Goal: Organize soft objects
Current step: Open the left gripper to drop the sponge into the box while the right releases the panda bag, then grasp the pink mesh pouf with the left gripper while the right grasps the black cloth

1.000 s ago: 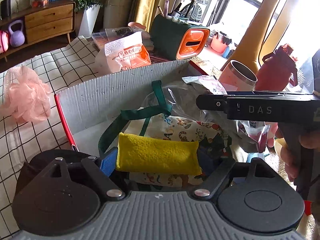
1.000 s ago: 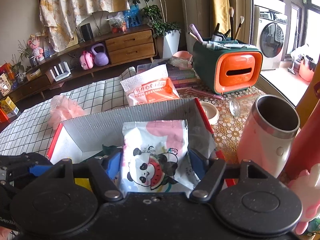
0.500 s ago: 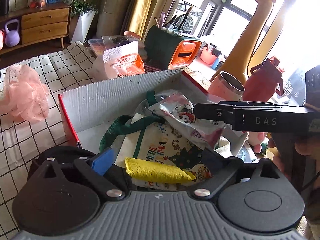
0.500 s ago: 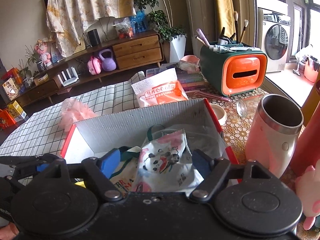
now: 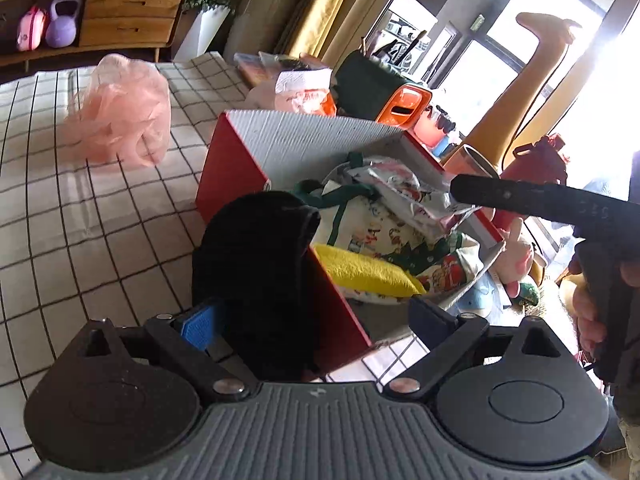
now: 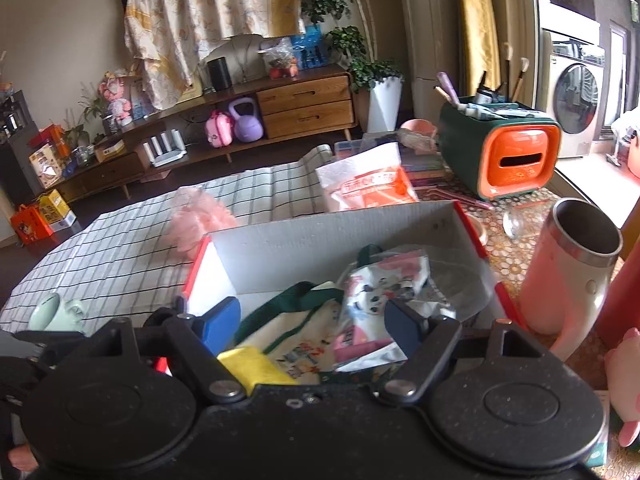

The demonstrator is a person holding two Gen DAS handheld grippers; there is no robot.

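Note:
A red cardboard box (image 5: 240, 176) with a grey inside stands on the checked cloth. In it lie a printed tote bag (image 5: 372, 232), a yellow sponge (image 5: 364, 272) and a panda snack pouch (image 6: 376, 292). My left gripper (image 5: 316, 324) is open and empty, just short of the box's near corner, with a black cloth (image 5: 256, 260) between its fingers' line of sight. My right gripper (image 6: 316, 320) is open and empty above the box's near edge; it also shows in the left wrist view (image 5: 540, 200). A pink mesh puff (image 5: 120, 112) lies on the cloth, left of the box.
A pink steel cup (image 6: 572, 264) and a red bottle (image 5: 536, 164) stand right of the box. A green and orange organiser (image 6: 500, 152) and an orange snack bag (image 6: 368, 184) stand behind it. A pale green cup (image 6: 56, 312) sits at the left.
My left gripper let go of the yellow sponge, which now lies in the box, and drew back to the left. My right gripper opened and left the panda pouch in the box.

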